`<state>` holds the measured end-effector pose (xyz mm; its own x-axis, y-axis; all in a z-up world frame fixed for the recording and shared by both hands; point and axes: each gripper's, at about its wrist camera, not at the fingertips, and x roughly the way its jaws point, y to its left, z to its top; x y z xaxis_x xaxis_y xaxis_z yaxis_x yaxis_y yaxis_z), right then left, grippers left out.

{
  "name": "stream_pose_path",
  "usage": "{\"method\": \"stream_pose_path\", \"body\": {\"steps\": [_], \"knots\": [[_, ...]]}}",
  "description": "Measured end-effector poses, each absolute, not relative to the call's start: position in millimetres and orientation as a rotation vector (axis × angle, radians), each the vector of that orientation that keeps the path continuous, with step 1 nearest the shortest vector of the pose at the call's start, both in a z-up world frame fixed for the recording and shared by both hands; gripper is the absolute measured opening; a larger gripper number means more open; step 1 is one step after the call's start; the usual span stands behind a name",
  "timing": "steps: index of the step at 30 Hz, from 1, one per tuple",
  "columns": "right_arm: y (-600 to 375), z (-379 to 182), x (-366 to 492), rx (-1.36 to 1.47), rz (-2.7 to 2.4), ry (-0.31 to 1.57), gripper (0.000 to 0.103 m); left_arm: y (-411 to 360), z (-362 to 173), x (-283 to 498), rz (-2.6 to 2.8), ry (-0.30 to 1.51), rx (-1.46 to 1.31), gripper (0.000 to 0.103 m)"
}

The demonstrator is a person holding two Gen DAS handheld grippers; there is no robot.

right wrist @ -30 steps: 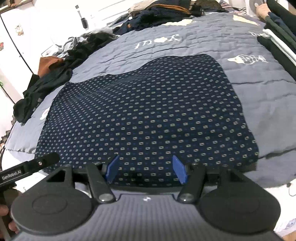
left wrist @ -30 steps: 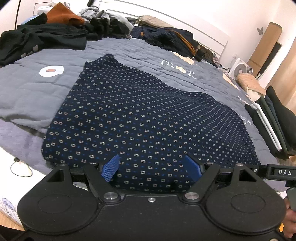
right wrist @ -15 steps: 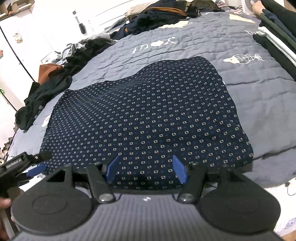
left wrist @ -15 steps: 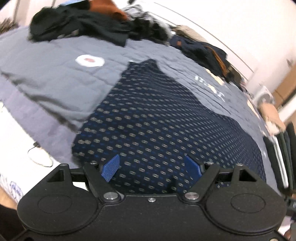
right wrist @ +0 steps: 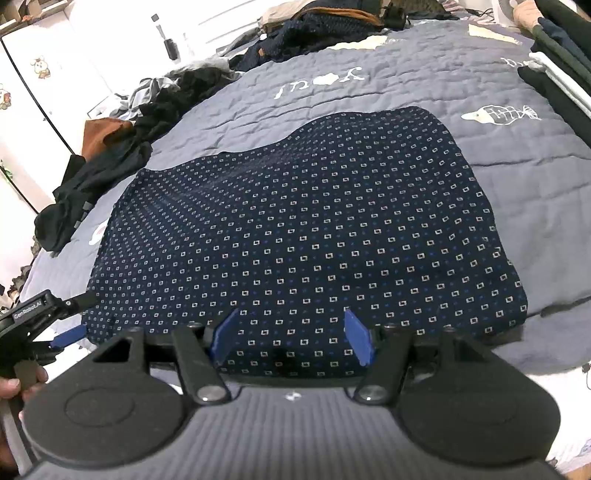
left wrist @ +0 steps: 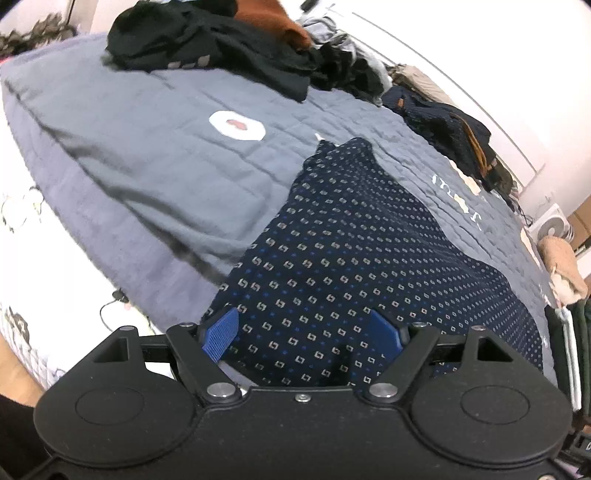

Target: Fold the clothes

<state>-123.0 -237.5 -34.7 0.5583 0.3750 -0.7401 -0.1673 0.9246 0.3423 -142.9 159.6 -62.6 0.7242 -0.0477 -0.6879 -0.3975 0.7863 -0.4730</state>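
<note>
Left tongs [left wrist: 303,332] shifted toward garment [left wrist: 369,266] corner

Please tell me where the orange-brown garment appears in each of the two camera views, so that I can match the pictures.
Left wrist view: the orange-brown garment lies at the top centre, behind the black clothes pile.
Right wrist view: the orange-brown garment is at the left edge, upper part, above the same black pile.
Shared landmark: the navy patterned garment, spread on the grey quilt.

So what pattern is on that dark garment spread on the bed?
Navy garment with small pale squares and blue dots; clearest in the right wrist view.
</note>
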Motion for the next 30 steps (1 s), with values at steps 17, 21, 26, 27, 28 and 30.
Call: {"method": "stream_pose_path", "body": {"steps": [17, 21, 26, 27, 28, 30], "knots": [[-225, -39, -118, 0.241, 0.344, 0.950, 0.063, 192, -97, -154, 0.267, 0.770, -0.922, 0.064], [-223, -42, -117, 0.239, 0.348, 0.959, 0.063, 193, -103, -151, 0.261, 0.774, -0.939, 0.049], [-221, -44, -117, 0.237, 0.351, 0.965, 0.063, 190, -92, -156, 0.253, 0.703, -0.907, 0.019], [-221, -44, -118, 0.236, 0.351, 0.965, 0.063, 190, -92, -156, 0.249, 0.705, -0.908, 0.019], [-221, -44, -118, 0.236, 0.351, 0.965, 0.063, 189, -93, -155, 0.243, 0.709, -0.910, 0.019], [-220, -44, -118, 0.236, 0.352, 0.967, 0.063, 188, -98, -153, 0.251, 0.723, -0.917, 0.021]]}}
